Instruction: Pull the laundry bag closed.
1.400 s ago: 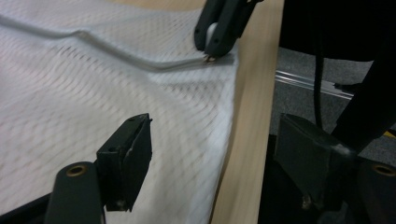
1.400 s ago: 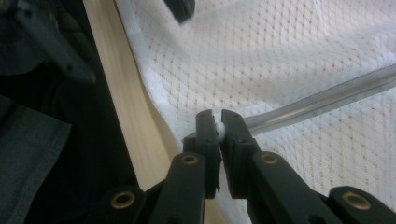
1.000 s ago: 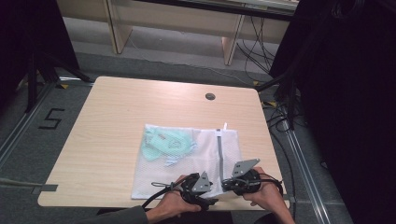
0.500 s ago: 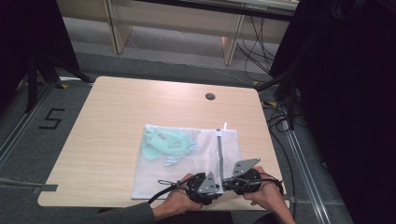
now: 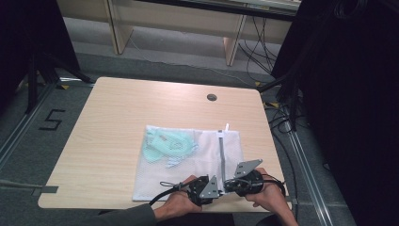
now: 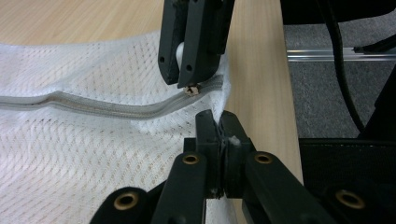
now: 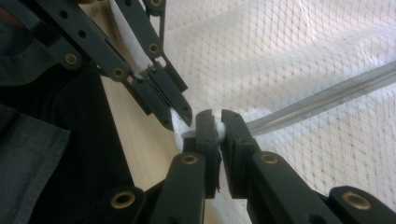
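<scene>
- The white mesh bag (image 5: 188, 162) lay flat on the table (image 5: 113, 122), right of centre in the lower half of the high view, its grey zipper (image 5: 221, 157) running up the frame.
- The green garment (image 5: 164, 146) sat inside the bag's upper left part.
- The left gripper (image 6: 218, 130) was clamped on the bag's mesh edge beside the zipper's near end, at the table's lower edge.
- The right gripper (image 7: 218, 123) was pinched on the zipper pull (image 7: 219, 127), touching the left gripper.
</scene>
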`<state>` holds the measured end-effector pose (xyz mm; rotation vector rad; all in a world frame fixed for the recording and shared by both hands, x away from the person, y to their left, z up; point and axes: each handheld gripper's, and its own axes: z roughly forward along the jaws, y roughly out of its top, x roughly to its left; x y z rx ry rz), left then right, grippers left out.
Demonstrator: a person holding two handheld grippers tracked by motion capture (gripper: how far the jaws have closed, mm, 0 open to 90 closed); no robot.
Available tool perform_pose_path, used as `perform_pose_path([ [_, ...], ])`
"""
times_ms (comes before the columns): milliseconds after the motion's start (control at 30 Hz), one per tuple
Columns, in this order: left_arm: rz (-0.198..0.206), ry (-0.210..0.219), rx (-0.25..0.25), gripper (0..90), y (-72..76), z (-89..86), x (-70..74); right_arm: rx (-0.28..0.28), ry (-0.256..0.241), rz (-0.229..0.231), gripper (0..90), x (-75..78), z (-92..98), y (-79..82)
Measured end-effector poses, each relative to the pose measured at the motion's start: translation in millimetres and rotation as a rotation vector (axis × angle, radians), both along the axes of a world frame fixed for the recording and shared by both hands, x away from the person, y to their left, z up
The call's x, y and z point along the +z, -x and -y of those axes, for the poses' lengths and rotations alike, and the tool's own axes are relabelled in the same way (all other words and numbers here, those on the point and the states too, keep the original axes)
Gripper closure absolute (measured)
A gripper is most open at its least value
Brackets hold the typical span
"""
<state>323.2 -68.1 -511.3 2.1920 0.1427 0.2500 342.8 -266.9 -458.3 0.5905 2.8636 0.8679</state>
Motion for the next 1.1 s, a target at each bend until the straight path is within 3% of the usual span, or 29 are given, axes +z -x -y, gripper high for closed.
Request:
perform_pose_path([
  [67,-0.003,0.004,0.005,88.4,0.2,-0.4,-0.6,0.010,0.006,0.013,86.6,-0.1,0.6,-1.5],
  [633,-0.012,-0.004,-0.007,88.6,2.3,-0.6,-3.7,-0.002,0.008,-0.041,86.6,-7.7,-1.1,-6.6],
  [733,-0.005,-0.005,-0.010,88.6,2.1,-1.1,-3.9,0.023,0.000,-0.036,86.6,-9.3,-2.0,-9.0],
  [867,-0.024,-0.007,-0.004,88.6,1.8,-2.4,-3.3,0.007,0.010,-0.041,86.6,-8.9,-3.6,-9.1],
  [967,-0.022,-0.016,-0.006,88.7,1.6,-2.5,-3.3,0.008,0.011,-0.050,86.6,-9.8,-3.5,-10.6],
  [1100,0.019,-0.019,-0.008,88.7,4.7,-1.6,-4.2,0.003,0.006,-0.073,86.7,-11.8,-3.5,-12.8],
])
